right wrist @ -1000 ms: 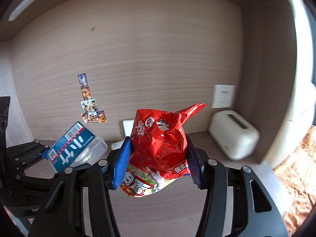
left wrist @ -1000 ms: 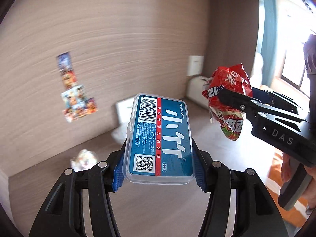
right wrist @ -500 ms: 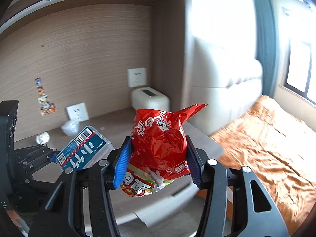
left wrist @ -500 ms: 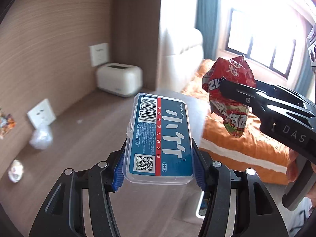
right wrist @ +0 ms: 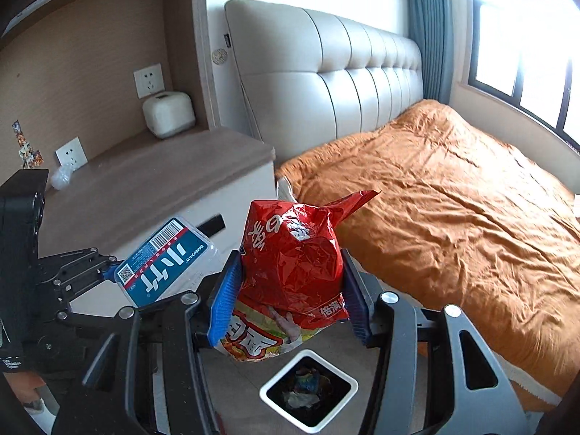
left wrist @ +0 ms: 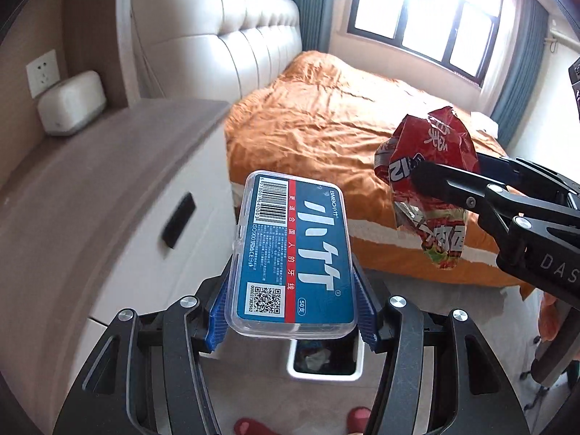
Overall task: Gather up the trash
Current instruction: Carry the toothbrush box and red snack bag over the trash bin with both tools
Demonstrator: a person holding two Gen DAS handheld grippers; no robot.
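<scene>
Both pieces of trash are picked up but not yet dropped. The left gripper point(left wrist: 291, 311) is clamped on a clear dental floss pick box point(left wrist: 295, 257), the right gripper point(right wrist: 288, 299) on a red snack bag point(right wrist: 290, 272). The white trash bin point(right wrist: 268, 391), already holding scraps, sits below and just ahead of both.

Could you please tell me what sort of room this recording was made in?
Very likely a bedroom: a bed with a rumpled orange cover stands against a padded cream headboard, with a bedside cabinet next to it and a small white-rimmed waste bin on the floor.
</scene>
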